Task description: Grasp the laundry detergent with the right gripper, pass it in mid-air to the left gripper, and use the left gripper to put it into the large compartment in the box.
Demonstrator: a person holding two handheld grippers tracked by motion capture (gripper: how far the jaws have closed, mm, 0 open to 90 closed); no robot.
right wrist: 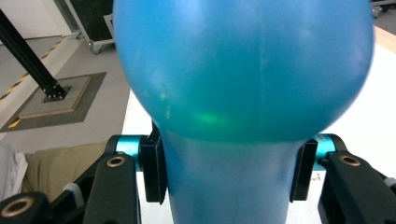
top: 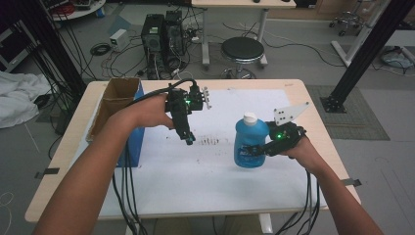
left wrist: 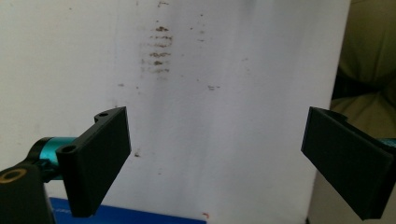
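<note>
Between the right hand-held gripper's [top: 254, 149] jaws in the high view, a blue bottle [top: 249, 142] stands upright on the tabletop [top: 195, 166], well apart from the left hand-held gripper [top: 189, 140]. Left gripper view: jaws spread, nothing between. Right gripper view: both pads pinch the bottle's [right wrist: 243, 70] narrow waist.

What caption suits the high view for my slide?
Right hand-held gripper clamps a blue bottle upright on the white sheet; left hand-held gripper hovers open.
</note>
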